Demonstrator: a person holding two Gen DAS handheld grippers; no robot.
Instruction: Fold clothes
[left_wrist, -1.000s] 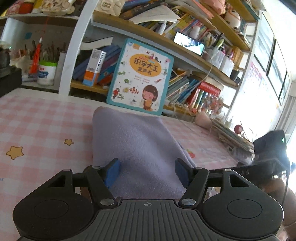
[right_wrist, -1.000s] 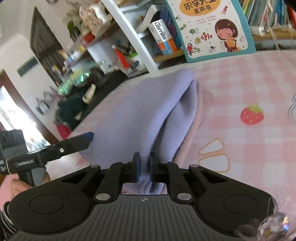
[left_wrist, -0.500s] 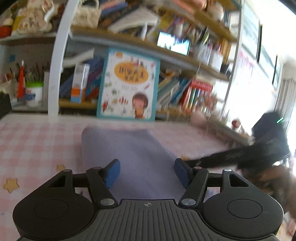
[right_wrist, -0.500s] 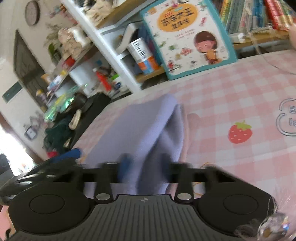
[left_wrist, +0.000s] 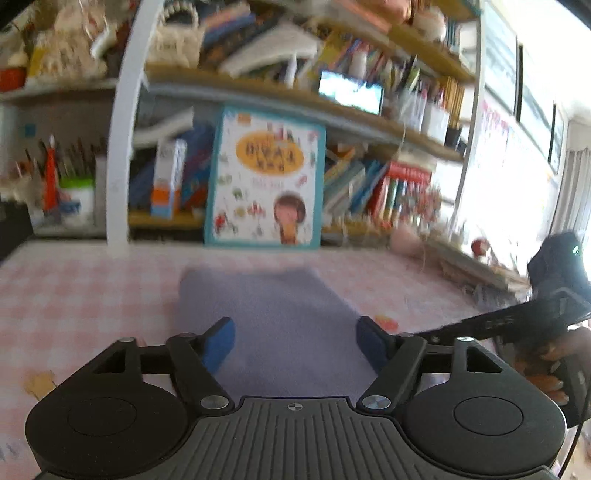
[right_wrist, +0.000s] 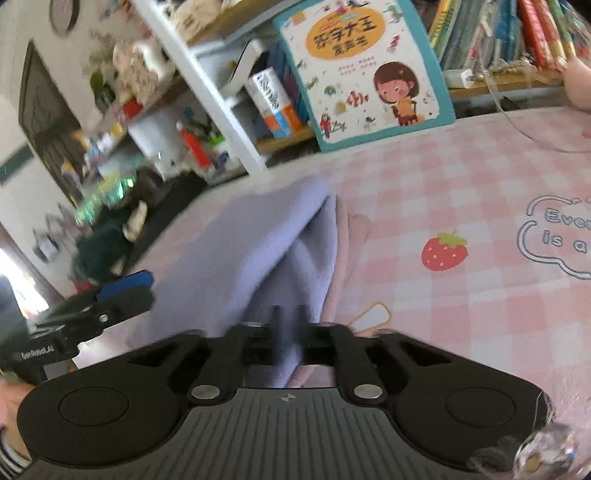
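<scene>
A lavender folded cloth (left_wrist: 280, 314) lies on the pink checked tablecloth (left_wrist: 74, 291). My left gripper (left_wrist: 295, 341) is open, its blue pads apart just above the cloth's near end, holding nothing. In the right wrist view the cloth (right_wrist: 236, 254) lies folded with its layered edge facing right. My right gripper (right_wrist: 290, 323) has its fingers close together on the cloth's near edge, blurred by motion. The left gripper shows at the left of the right wrist view (right_wrist: 122, 288), and the right gripper at the right of the left wrist view (left_wrist: 517, 321).
A children's picture book (left_wrist: 264, 177) leans against a crowded bookshelf (left_wrist: 369, 110) at the back of the table. A strawberry print (right_wrist: 445, 251) and printed words (right_wrist: 561, 232) mark the tablecloth right of the cloth. A pen pot (left_wrist: 75, 199) stands at back left.
My right gripper opened about half a second ago and has closed again on the cloth's near edge. My left gripper stayed open and lifted back a little.
</scene>
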